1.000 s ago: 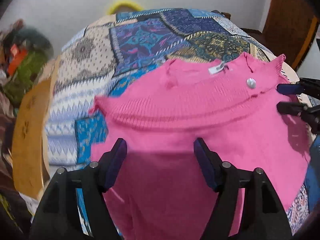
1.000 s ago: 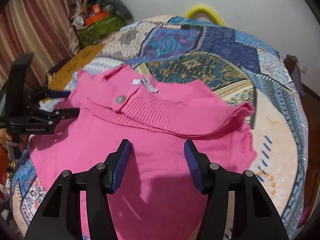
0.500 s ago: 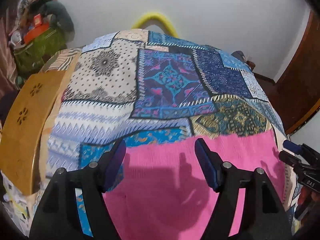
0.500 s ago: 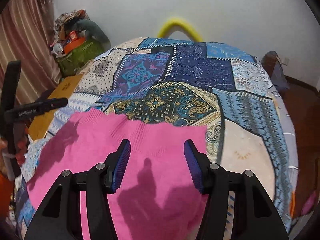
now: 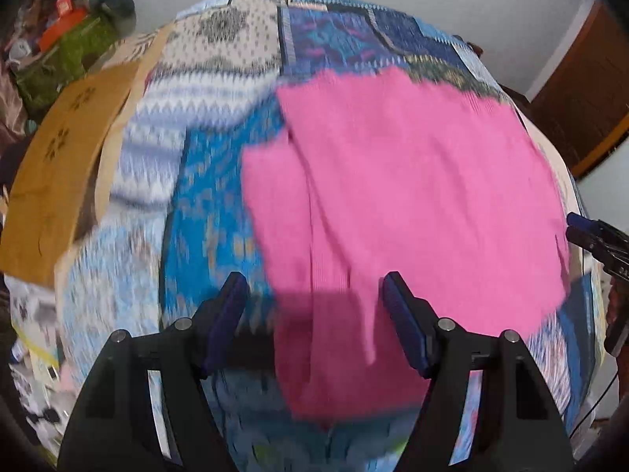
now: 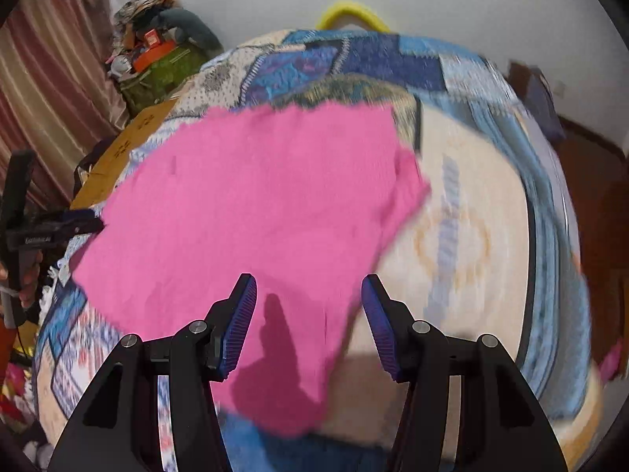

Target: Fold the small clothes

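We see the pink sweater lying flat on the patchwork bedspread. Above its near edge, our left gripper and right gripper both gape apart, holding nothing.

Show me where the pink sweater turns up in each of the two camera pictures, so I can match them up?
Left wrist view: the pink sweater fills the centre and right, spread on the patchwork bedspread, reaching down between the open left gripper.
Right wrist view: the pink sweater fills the centre and left, running down between the open right gripper.
Shared landmark: the yellow hoop at the bed's far edge, top centre in both.
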A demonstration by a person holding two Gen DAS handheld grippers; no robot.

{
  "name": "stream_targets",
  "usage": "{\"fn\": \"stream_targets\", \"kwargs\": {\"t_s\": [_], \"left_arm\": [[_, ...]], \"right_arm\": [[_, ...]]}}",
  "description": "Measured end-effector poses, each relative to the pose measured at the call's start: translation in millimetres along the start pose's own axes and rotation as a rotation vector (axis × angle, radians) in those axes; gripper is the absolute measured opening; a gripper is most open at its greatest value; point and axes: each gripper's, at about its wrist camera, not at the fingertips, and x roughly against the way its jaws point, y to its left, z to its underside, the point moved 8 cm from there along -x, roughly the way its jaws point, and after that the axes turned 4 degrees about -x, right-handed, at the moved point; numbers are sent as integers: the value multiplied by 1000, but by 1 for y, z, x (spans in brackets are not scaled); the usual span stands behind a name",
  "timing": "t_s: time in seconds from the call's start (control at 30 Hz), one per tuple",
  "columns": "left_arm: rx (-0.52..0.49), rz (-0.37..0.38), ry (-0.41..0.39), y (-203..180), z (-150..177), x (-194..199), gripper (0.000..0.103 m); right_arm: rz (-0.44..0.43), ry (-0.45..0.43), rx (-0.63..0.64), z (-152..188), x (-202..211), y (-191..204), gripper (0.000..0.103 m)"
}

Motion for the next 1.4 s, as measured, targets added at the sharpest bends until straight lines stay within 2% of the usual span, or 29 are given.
{"fn": "stream_targets", "kwargs": {"t_s": [0.07,0.13,0.2,0.23,0.27,0.33,0.4,0.5,0.63,0.7,0.8,0.87,0.97,1.1,1.13,1.23,1.37,1.4], "left_arm": [[4,13,7,-3,22,1,71],[14,6,-33,-1,30,7,69],[40,27,-50,0,38,11,45],[61,42,-44,1,42,11,27],[79,50,-44,3,45,11,21],[91,36,-59,5,49,13,16],[91,18,-65,8,55,15,13],[76,-10,-63,9,59,18,13],[50,-11,-63,9,57,29,14],[51,-10,-67,13,51,37,21],[77,-49,-124,26,31,50,48],[93,-65,-161,33,14,54,51],[101,-48,-169,37,-12,49,52],[92,-3,-176,27,-46,32,64],[89,16,-174,23,-55,25,64],[86,68,-148,9,-74,4,69],[102,110,-98,-1,-92,-31,69],[101,124,-81,-5,-94,-40,69]], "right_arm": [[-4,40,-26,24,-3,-3,52],[-7,63,-35,39,-5,-3,52],[-18,68,-46,49,-8,-1,52],[-22,54,-45,50,-7,1,52],[-29,47,-46,49,-8,4,52],[-35,38,-64,48,-8,6,44],[-55,34,-79,49,-9,8,25],[-69,36,-81,51,-9,12,10],[-72,45,-46,53,-8,14,8],[-66,47,-29,52,-5,11,8],[-41,44,-11,43,1,-3,7],[-19,38,-7,34,5,-15,7],[27,16,1,17,12,-33,7],[86,-6,-7,-5,16,-57,7],[105,-12,-10,-11,16,-63,7],[161,-49,-42,-30,16,-84,7],[204,-75,-70,-43,17,-98,9],[210,-82,-72,-44,18,-99,13]]}}
